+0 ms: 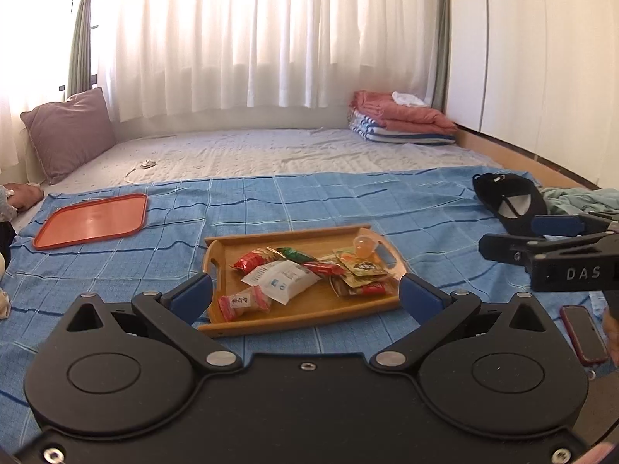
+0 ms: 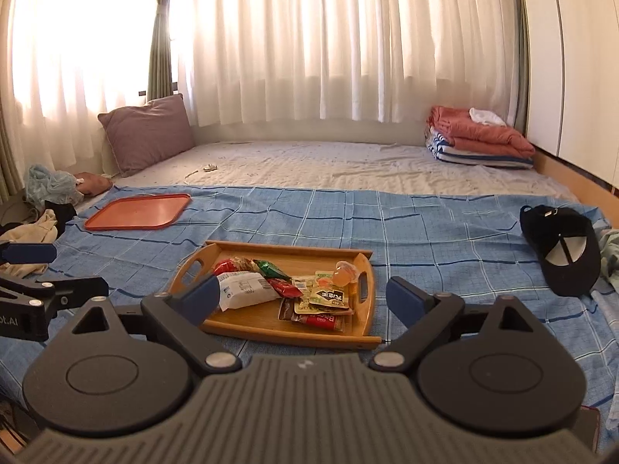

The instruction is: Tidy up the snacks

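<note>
Hovering low over the blue checked cloth (image 1: 348, 201), both grippers face a rectangular wooden tray with cut-out handles (image 1: 309, 241), which is the reference for everything below.

Left gripper (image 1: 305, 290): blue-padded fingers spread wide apart, nothing between them, held just short of the tray's near edge. Right gripper (image 2: 303, 294): fingers likewise wide apart and empty, also just short of the near edge. Neither touches the tray.

On the tray, a loose pile of snacks:
- white rectangular wrapped packet (image 1: 284, 278), near the middle
- pink wrapped candy packet (image 1: 243, 302), at the near left corner
- red crinkled snack packet (image 1: 253, 259), toward the far left
- green wrapped packet (image 1: 296, 254), just behind the white one
- yellow-green flat sachets (image 1: 361, 266), overlapping, right of centre
- small clear jelly cup with orange filling (image 1: 365, 244), by the right handle

Off the tray:
- flat orange plastic tray (image 1: 93, 220), far left, well apart, on the same cloth
- black cap (image 2: 561, 251), well to the right
- red-cased phone (image 1: 582, 334), near right
- mauve pillow (image 2: 147, 131) and folded pink and striped bedding (image 2: 479, 139), far behind against the curtains (image 2: 329, 38).
</note>
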The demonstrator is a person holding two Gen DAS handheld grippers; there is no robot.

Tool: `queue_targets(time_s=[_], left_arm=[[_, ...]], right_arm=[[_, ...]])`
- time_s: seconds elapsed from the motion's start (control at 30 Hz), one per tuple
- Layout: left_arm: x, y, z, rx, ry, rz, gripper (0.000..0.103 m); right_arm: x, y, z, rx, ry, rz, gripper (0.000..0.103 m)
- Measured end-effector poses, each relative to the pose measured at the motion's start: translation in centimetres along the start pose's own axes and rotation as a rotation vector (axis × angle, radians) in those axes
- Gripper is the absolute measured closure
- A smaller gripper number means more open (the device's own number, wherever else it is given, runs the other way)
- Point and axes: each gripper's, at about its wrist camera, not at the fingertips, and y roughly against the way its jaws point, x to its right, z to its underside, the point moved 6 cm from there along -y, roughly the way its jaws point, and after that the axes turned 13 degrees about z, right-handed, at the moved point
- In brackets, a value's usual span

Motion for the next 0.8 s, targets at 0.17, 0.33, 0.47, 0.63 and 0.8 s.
queue_targets(time_s=[0.17, 0.33, 0.47, 0.63, 0.8], left_arm=[[0.4, 1.0, 2.7, 0.021, 0.017, -0.024, 0.000], [-0.2, -0.1, 5.7, 0.018, 0.022, -0.067, 0.000], [-1.2, -1.8, 8.5, -0.005, 0.045, -0.113, 0.000], [-2.4, -4.4, 11.9, -0.038, 0.061, -0.143, 0.000], [-3.7, -7.1, 14.7, -0.080, 0.100, -0.157, 0.000]], right_arm=[[0.0, 1.6, 2.3, 0.030, 0.008, 0.011, 0.005], [-0.1, 1.6, 4.8, 0.063, -0.011, 0.042, 0.004], [-0.6, 0.5, 7.5, 0.070, 0.016, 0.080, 0.004], [-1.0, -1.9, 11.3, 0.015, -0.012, 0.076, 0.004], [-1.6, -4.1, 14.5, -0.011, 0.016, 0.101, 0.004]])
